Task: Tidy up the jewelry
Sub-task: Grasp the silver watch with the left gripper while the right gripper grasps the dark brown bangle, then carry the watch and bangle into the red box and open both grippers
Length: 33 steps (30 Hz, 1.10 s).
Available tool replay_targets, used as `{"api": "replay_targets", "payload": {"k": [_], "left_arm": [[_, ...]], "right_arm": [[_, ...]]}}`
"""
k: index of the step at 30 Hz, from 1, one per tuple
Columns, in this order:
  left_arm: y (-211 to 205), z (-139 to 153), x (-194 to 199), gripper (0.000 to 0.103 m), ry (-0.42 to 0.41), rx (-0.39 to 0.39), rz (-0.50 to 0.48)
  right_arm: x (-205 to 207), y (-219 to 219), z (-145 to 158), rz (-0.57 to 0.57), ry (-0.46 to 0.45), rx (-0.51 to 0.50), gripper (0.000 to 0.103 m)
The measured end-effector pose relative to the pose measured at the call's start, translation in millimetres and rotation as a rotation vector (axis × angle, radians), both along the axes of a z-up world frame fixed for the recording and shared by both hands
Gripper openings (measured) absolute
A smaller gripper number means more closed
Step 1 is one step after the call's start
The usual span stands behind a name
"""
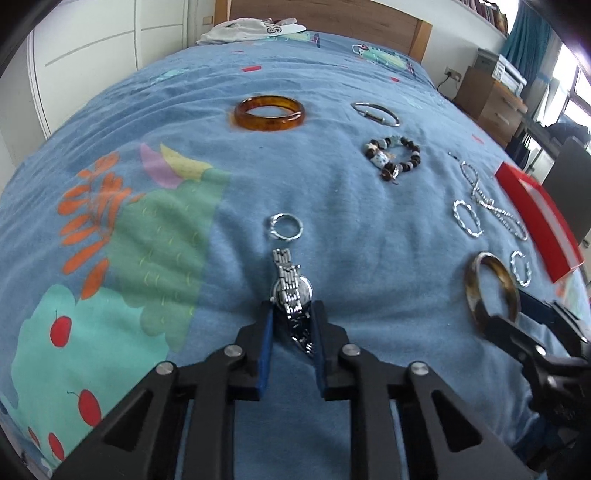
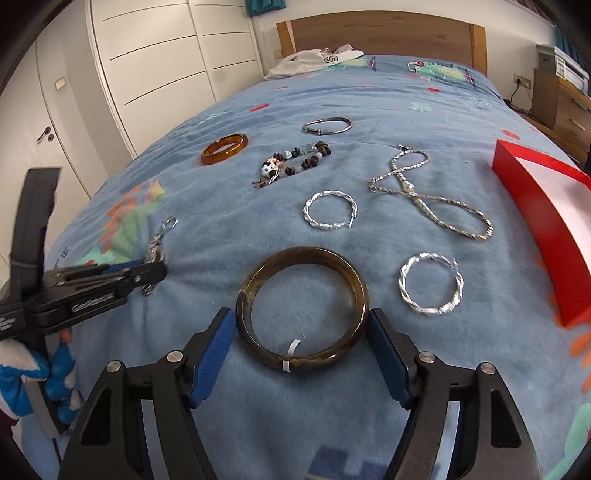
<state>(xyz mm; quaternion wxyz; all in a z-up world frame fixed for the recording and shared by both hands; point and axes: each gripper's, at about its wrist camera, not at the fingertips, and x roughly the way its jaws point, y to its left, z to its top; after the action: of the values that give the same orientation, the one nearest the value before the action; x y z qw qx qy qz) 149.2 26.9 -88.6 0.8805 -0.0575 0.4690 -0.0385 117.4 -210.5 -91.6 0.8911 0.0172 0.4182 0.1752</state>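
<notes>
Jewelry lies on a blue bedspread [image 1: 332, 192]. My left gripper [image 1: 291, 314] is shut on a silver watch [image 1: 291, 291]; a silver ring [image 1: 285, 226] lies just beyond it. My right gripper [image 2: 301, 325] has its blue pads [image 2: 218, 343] touching both sides of a dark brown bangle [image 2: 303, 306], which also shows in the left wrist view [image 1: 491, 288]. An amber bangle [image 1: 270, 112], a thin silver bangle [image 1: 375, 113], a beaded bracelet [image 1: 393, 157], a silver chain [image 2: 428, 195] and two twisted silver hoops [image 2: 330, 214] [image 2: 430, 284] lie farther out.
A red open box [image 2: 539, 221] with a white inside stands at the right. White clothing [image 2: 314, 61] lies near the wooden headboard [image 2: 380, 31]. White wardrobes [image 2: 166, 55] stand on the left, a wooden cabinet [image 2: 561, 103] on the right.
</notes>
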Motion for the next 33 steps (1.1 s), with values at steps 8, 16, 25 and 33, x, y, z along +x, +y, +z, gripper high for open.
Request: {"api": "replay_targets", "payload": {"k": [8, 16, 25, 33], "left_arm": [[4.6, -0.2, -7.5, 0.008, 0.001, -0.014, 0.004], [3.5, 0.8, -9.5, 0.008, -0.003, 0.002, 0.012], [3.1, 13.4, -21.2, 0.006, -0.018, 0.003, 0.009], [2.6, 39.3, -44.5, 0.006, -0.051, -0.007, 0.009]], "right_arm": [[15.0, 10.8, -6.0, 0.033, -0.006, -0.019, 0.088], [21.4, 12.9, -4.1, -0.001, -0.019, -0.046, 0.077], [6.4, 10.5, 5.9, 0.031, -0.016, -0.020, 0.076], [-30.5, -10.0, 31.3, 0.020, -0.031, 0.078, 0.076]]}}
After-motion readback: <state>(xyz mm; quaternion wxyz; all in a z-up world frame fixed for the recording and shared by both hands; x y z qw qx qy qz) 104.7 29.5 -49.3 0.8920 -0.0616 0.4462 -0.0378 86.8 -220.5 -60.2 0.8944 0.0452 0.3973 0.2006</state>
